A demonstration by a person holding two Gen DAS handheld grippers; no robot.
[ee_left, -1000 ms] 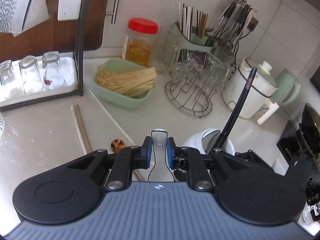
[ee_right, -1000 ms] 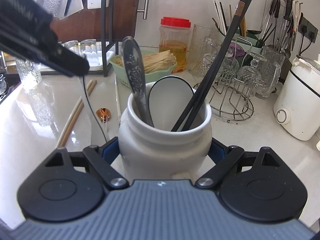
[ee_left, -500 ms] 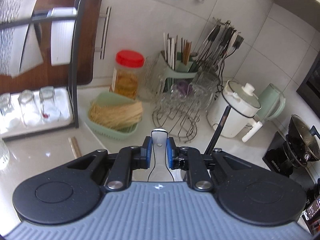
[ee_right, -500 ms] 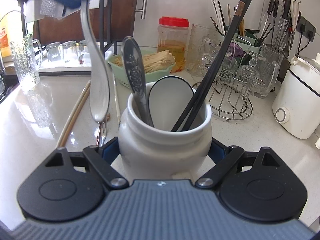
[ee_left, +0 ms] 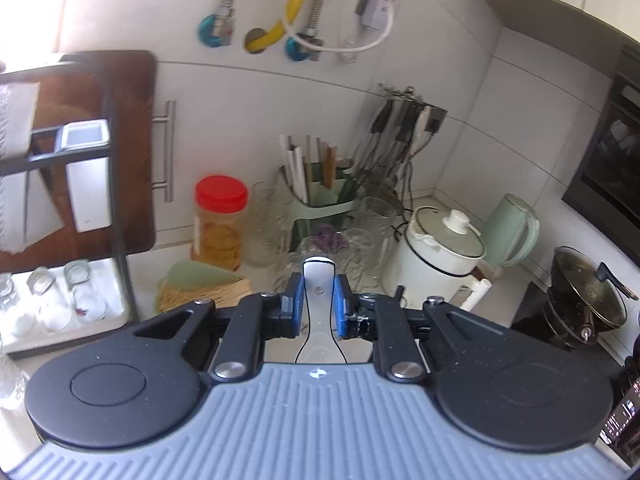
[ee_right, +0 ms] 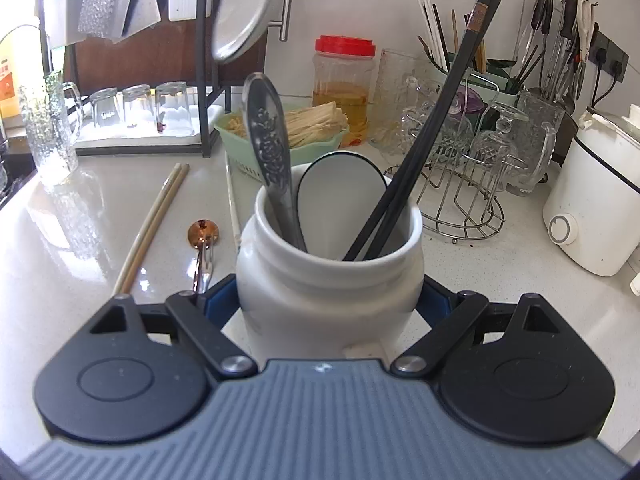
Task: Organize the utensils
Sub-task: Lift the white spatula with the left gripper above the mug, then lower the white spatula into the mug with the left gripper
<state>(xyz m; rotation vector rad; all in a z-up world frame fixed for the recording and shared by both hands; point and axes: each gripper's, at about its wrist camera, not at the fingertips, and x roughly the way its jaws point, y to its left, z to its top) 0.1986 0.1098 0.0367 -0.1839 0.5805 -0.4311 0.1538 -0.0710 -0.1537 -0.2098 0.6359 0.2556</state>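
Squarely between right hand-held gripper (ee_right: 330, 304) pads: jar (ee_right: 328, 280).

The left wrist view looks from high up, down at the counter's back corner. The right wrist view sits low and close behind the crock (ee_right: 328, 280). Both take in the red-lidded jar (ee_left: 219, 224) (ee_right: 344, 76) (and the cooker (ee_left: 440, 264) (ee_right: 596, 204)).

One white ceramic jar (ee_right: 328, 280) holds one embossed metal spoon (ee_right: 266, 140), one white ladle (ee_right: 340, 196) and two black chopsticks (ee_right: 432, 120). On the counter (ee_right: 60, 240) lie two pale chopsticks (ee_right: 154, 220) and one copper spoon (ee_right: 203, 236). Three upturned glasses (ee_right: 138, 106) stand on one tray (ee_right: 132, 142), beside one red-lidded jar (ee_right: 344, 76).
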